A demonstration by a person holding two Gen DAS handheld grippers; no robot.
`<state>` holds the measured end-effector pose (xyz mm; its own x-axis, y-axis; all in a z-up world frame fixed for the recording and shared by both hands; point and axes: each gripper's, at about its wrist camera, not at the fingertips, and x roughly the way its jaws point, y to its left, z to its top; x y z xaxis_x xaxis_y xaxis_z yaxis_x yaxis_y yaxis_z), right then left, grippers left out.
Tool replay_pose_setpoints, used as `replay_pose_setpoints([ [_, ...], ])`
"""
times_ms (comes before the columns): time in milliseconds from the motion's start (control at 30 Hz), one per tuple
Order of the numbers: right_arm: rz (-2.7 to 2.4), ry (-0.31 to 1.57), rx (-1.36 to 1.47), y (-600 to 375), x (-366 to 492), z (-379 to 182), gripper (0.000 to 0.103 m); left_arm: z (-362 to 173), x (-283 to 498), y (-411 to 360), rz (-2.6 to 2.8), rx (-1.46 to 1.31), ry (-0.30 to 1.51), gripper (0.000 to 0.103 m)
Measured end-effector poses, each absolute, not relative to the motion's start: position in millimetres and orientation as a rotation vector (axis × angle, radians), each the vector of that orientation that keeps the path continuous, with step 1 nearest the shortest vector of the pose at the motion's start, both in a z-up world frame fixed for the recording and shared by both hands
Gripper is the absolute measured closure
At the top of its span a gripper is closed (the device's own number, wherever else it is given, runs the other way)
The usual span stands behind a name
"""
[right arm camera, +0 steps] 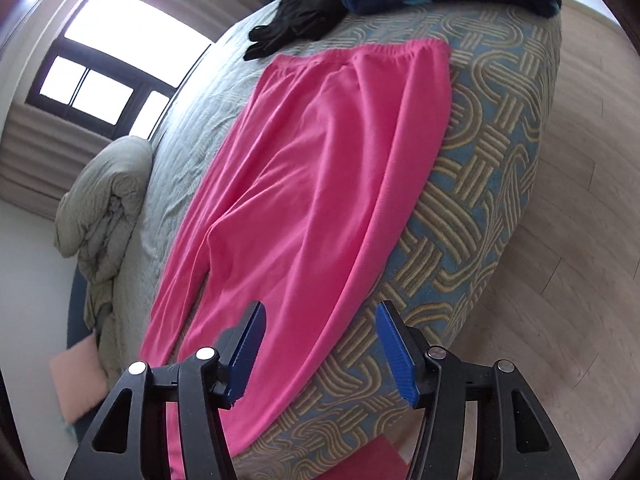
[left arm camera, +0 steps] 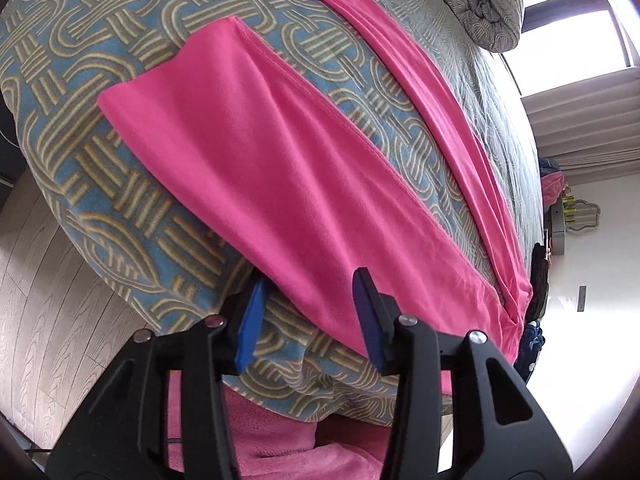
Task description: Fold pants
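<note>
The left gripper (left arm camera: 310, 316) is held wide, nothing between its blue pads (left arm camera: 249, 326), and it hovers over the near edge of the pants (left arm camera: 280, 168), low on the near leg. The right gripper (right arm camera: 320, 354) is likewise spread wide and empty, poised over the same edge of the pants (right arm camera: 316, 184), with the waistband (right arm camera: 360, 49) far ahead of it.

The pants are laid flat and unfolded along the side of the bed (left arm camera: 100, 140), on the patterned blanket (right arm camera: 472, 208). The legs are splayed apart — the near leg broad and fairly smooth, the far leg (left arm camera: 432, 92) bunched into a narrow ridge.

Several risks may be judged from here. The blanket is plush and lies directly under the thin fabric, so a deep pinch could take it up together with the pants. Only the top layer of the leg might be caught, in which case the layers would slide apart when lifted. The bunched far leg could be folded in with its creases unless it is smoothed first. The near edge lies close to the drop of the bed — a loose hold could let the fabric slip toward the floor (right arm camera: 568, 240). Black clothing (right arm camera: 296, 16) touches or nearly touches the waistband and might be dragged.
</note>
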<state>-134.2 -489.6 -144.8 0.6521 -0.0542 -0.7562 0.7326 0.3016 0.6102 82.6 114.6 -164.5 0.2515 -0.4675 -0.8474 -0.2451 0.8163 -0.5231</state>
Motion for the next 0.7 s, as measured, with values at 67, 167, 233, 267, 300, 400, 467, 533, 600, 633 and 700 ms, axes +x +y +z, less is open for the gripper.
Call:
replay_pose_setpoints([
  [67,-0.595,0.698,1.201,-498,-136,-151,0.045,-164,82,113,-0.162,-0.648,1.346,0.057],
  [167,-0.619,0.687,1.202,-507,-137,-153,0.044,-165,82,115,-0.159,-0.656,1.349,0.057],
  [233,-0.634,0.685,1.2,-514,-135,-154,0.044,-166,83,116,-0.156,-0.658,1.35,0.059],
  [267,-0.639,0.683,1.203,-517,-134,-156,0.044,-167,83,116,-0.153,-0.657,1.351,0.06],
  [300,-0.649,0.686,1.207,-521,-132,-158,0.044,-167,84,116,-0.149,-0.654,1.349,0.069],
  [400,-0.679,0.697,1.211,-530,-128,-164,0.055,-167,88,120,-0.131,-0.636,1.347,0.096],
  [467,-0.698,0.733,1.132,-533,-119,-162,0.1,-164,88,122,-0.138,-0.654,1.332,0.1],
  [533,-0.685,0.739,1.1,-533,-116,-158,0.099,-154,87,119,-0.15,-0.615,1.294,0.1],
  [600,-0.671,0.714,1.076,-530,-117,-148,0.1,-141,87,114,-0.168,-0.563,1.259,0.1],
  [633,-0.668,0.702,1.063,-528,-116,-143,0.1,-135,88,113,-0.171,-0.545,1.247,0.1],
  [700,-0.65,0.681,1.05,-528,-115,-132,0.1,-126,91,110,-0.176,-0.529,1.237,0.1],
])
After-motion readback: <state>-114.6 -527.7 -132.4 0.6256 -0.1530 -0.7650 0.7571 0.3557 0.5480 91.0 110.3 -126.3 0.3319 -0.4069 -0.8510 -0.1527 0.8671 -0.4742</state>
